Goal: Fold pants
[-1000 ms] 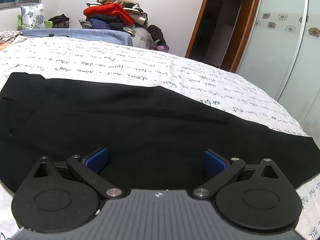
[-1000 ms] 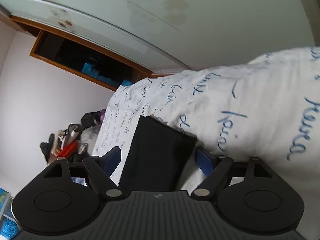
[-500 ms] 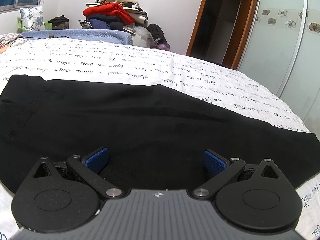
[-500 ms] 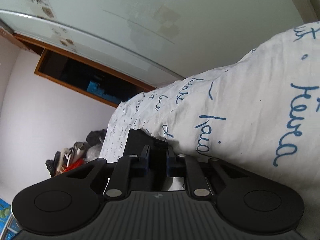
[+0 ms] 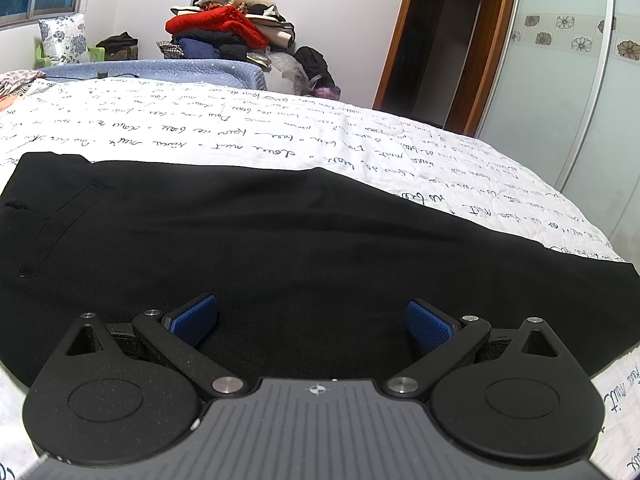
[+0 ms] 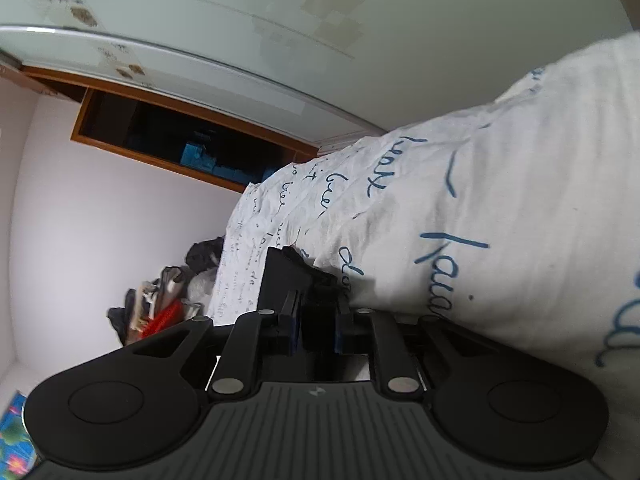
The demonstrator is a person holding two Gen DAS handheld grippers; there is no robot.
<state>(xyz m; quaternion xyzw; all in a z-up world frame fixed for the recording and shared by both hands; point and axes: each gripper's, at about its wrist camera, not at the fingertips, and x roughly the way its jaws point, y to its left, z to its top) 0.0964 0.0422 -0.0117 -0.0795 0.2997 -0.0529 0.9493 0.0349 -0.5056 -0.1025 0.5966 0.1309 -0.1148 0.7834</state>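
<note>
Black pants (image 5: 280,248) lie flat across a white bedsheet with blue handwriting, waist at the left, leg running to the right. My left gripper (image 5: 312,320) is open, its blue pads just above the near edge of the pants, holding nothing. In the right wrist view, which is rolled sideways, my right gripper (image 6: 316,332) is shut on the hem end of the pants (image 6: 284,280), which is slightly bunched between the pads at the bed's edge.
A pile of clothes (image 5: 228,36) stands behind the bed by the wall. A wooden door frame (image 5: 460,40) and a sliding wardrobe (image 5: 568,80) are at the right. The bedsheet (image 6: 500,220) fills the right of the right wrist view.
My right gripper went from open around the pants' hem to shut on it, and the hem has bunched and lifted a little. My left gripper has barely moved.
</note>
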